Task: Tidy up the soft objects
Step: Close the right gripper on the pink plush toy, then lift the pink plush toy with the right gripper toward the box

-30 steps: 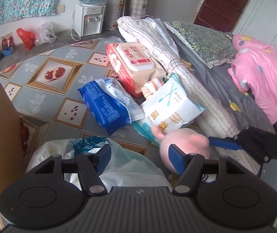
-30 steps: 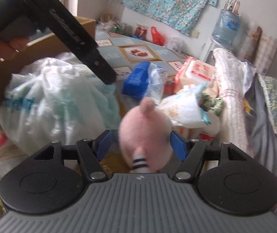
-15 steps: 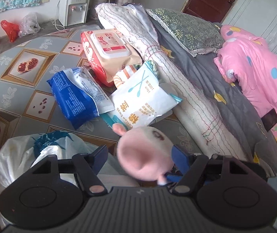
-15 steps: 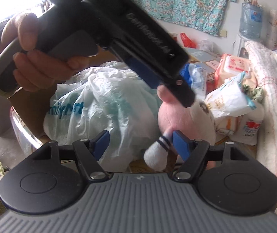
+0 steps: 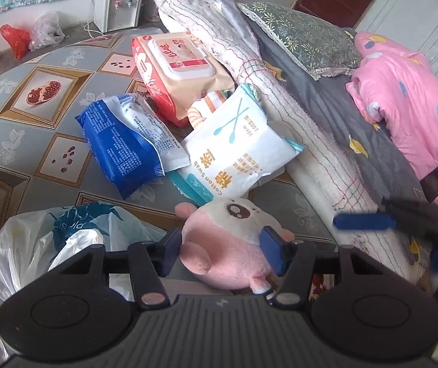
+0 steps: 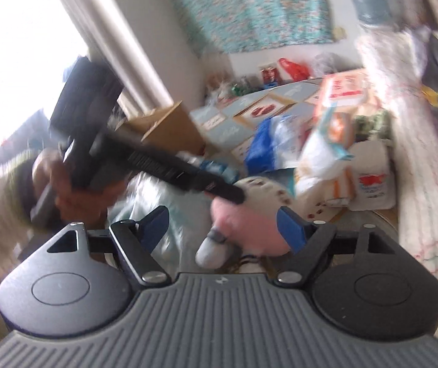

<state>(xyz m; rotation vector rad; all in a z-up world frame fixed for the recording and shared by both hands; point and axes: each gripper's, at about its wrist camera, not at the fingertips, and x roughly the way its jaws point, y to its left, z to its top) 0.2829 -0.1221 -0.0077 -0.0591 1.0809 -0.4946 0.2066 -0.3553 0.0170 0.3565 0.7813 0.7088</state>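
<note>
One round pink-and-white plush toy sits between the two blue-padded fingers of the left gripper, which pinch it from both sides; its brown-patched face points away from the camera. In the blurred right wrist view the same plush toy lies ahead of the right gripper, nearer its right-side finger, with one white striped foot hanging down between the fingers. The right gripper's fingers stand spread wide, and the left-side one touches nothing.

Left of the left gripper's fingers lies one crumpled white-and-blue plastic bag. Beyond the fingertips four soft packs are heaped on the pomegranate-patterned sheet: one blue-and-white wrapped pack, one white cotton-swab pack just past the toy, one red-and-cream wet-wipe pack with a white lid, and one orange-striped piece wedged between them. To the right of the fingers runs one long white rolled quilt, and further right lie one grey pillow and one pink spotted blanket.
</note>
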